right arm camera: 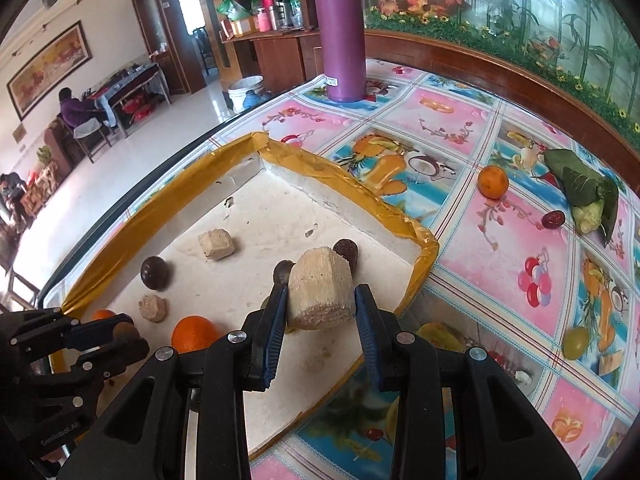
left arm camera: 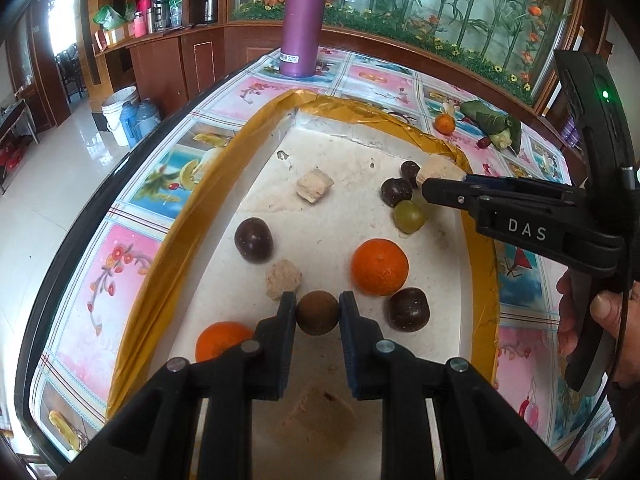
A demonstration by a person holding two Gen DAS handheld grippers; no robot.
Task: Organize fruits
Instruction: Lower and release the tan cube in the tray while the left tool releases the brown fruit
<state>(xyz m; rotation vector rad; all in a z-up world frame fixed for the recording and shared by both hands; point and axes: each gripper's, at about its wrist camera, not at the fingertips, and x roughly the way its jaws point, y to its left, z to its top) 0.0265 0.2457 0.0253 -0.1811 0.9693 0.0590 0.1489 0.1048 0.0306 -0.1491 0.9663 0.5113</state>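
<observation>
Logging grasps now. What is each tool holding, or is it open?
Left tool: shut on a small brown round fruit.
Right tool: shut on a pale fibrous chunk.

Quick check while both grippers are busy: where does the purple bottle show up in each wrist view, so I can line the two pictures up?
Left wrist: the purple bottle stands upright at top centre, on the tablecloth beyond the tray's far corner.
Right wrist: the purple bottle stands upright at top centre, just right of that far corner.
Shared landmark: the yellow-taped tray corner nearest the bottle.
</observation>
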